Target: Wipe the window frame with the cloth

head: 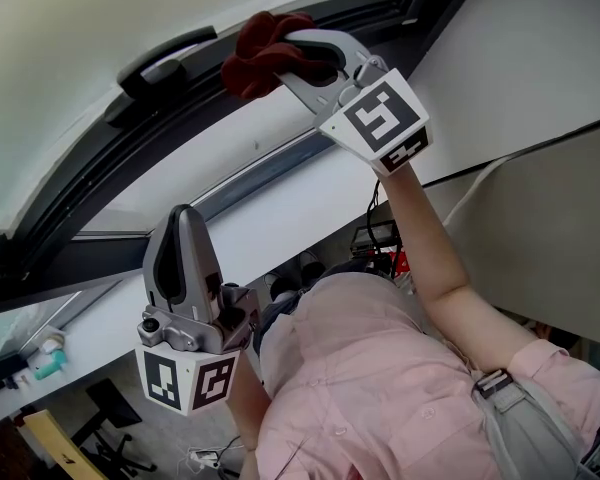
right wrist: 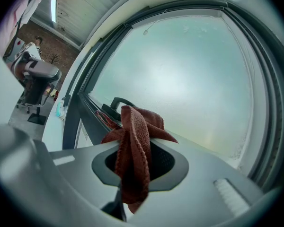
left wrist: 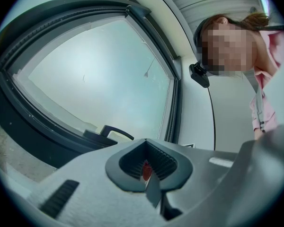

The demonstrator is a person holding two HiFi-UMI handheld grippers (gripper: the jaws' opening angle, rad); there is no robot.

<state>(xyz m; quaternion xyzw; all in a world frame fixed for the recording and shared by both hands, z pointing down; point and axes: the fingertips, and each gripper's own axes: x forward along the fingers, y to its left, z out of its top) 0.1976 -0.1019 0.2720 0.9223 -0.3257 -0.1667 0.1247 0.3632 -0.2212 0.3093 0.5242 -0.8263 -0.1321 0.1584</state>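
Note:
My right gripper (head: 305, 56) is raised to the dark window frame (head: 90, 173) and is shut on a dark red cloth (head: 263, 52). The cloth bunches at the jaw tips, right by the frame beside the black window handle (head: 163, 60). In the right gripper view the cloth (right wrist: 135, 145) hangs folded out of the right gripper (right wrist: 135, 167), in front of the frame (right wrist: 84, 111) and handle (right wrist: 117, 102). My left gripper (head: 185, 223) is held lower, below the sill, shut with nothing in it. The left gripper (left wrist: 149, 169) looks up at the frame (left wrist: 19, 126).
A white sill (head: 280, 163) runs under the frame and a white wall (head: 540, 58) stands at the right. A teal object (head: 48, 364) lies on a ledge at lower left. An office chair (right wrist: 35, 82) stands in the room behind.

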